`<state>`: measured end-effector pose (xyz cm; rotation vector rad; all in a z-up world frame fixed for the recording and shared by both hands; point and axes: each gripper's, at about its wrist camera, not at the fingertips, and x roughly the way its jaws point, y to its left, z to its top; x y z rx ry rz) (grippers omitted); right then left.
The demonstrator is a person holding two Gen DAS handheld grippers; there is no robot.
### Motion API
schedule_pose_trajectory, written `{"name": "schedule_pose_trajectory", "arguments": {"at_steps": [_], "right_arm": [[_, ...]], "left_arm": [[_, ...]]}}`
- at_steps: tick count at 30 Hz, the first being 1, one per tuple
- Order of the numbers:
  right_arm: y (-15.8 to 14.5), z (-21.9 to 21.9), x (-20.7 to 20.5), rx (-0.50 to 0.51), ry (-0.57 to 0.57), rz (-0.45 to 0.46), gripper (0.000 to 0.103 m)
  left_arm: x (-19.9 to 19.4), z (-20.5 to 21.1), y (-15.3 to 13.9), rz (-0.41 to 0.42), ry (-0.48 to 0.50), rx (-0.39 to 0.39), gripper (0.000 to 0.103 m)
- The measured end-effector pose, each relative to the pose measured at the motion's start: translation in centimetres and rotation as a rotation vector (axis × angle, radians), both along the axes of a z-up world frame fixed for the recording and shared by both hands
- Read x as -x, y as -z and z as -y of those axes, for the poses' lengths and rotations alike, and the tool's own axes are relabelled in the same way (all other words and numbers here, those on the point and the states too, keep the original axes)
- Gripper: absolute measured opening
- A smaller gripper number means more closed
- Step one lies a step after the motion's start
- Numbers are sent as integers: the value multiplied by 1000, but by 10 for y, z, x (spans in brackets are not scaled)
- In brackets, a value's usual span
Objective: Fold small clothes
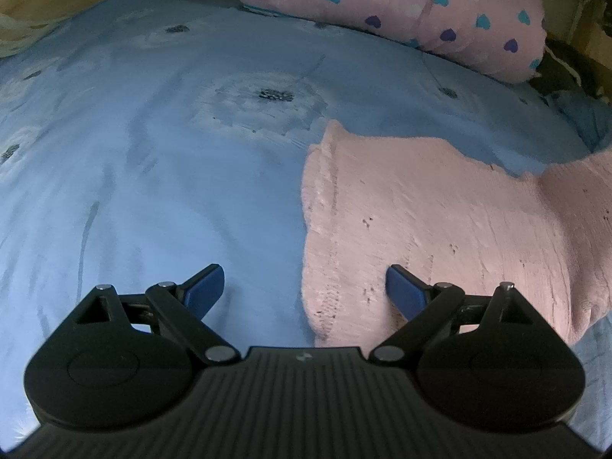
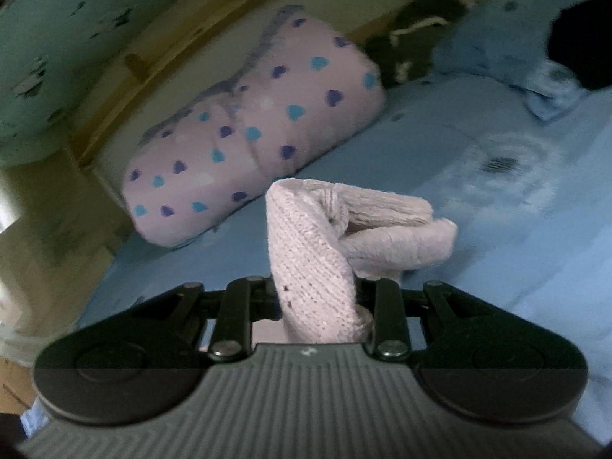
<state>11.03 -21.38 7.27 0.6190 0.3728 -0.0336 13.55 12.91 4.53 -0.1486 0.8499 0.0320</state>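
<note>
Pink knit garment (image 1: 440, 206) is your task piece, lying on the blue floral sheet (image 1: 153, 153). From the left wrist cam it's spread mostly flat, w/ its left edge running down toward the cam and its far right part rising off the sheet toward the frame edge.

Your left gripper (image 1: 304, 287) hangs over that left edge w/ fingers released and spread wide: the left blue pad (image 1: 204, 290) sits over bare sheet just beside the garment, the right blue pad (image 1: 403, 294) over the knit. Nothing is pinched between them. Can't tell if the right pad touches the fabric.

Your right gripper (image 2: 317, 298) is clenched on a bunched part of the same garment (image 2: 306, 252). The knit stands up out of the narrow gap between the fingers, then folds over to the right in a couple of thick rolls above the sheet (image 2: 497, 267). Pads themselves are hidden by the fabric, so grip is judged from the pulled-in black linkages and the knit rising between them.

Relative to the garment: a pink rolled blanket w/ blue and purple hearts (image 1: 401, 11) lies well beyond it at the far side of the sheet; same roll (image 2: 248, 134) shows up-left of the held knit in the right cam. A dark bundle (image 2: 413, 34) sits past the blanket's end, blurred, can't ID it. A blue pillow (image 2: 497, 46) sits to the right of that.
</note>
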Motion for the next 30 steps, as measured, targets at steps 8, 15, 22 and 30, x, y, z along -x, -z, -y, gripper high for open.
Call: {"name": "schedule_pose_trajectory", "arguments": {"at_steps": [8, 15, 22, 30], "right_arm": [[-14, -67, -17, 125, -142, 36, 30], [13, -127, -36, 314, -305, -66, 30], [38, -144, -26, 376, -420, -102, 45], [24, -118, 7, 287, -515, -66, 51]], "left_arm": [[1, -22, -6, 13, -64, 39, 94], [2, -37, -8, 17, -100, 77, 94], [5, -36, -13, 47, -90, 87, 94], [11, -14, -25, 116, -33, 72, 94]]}}
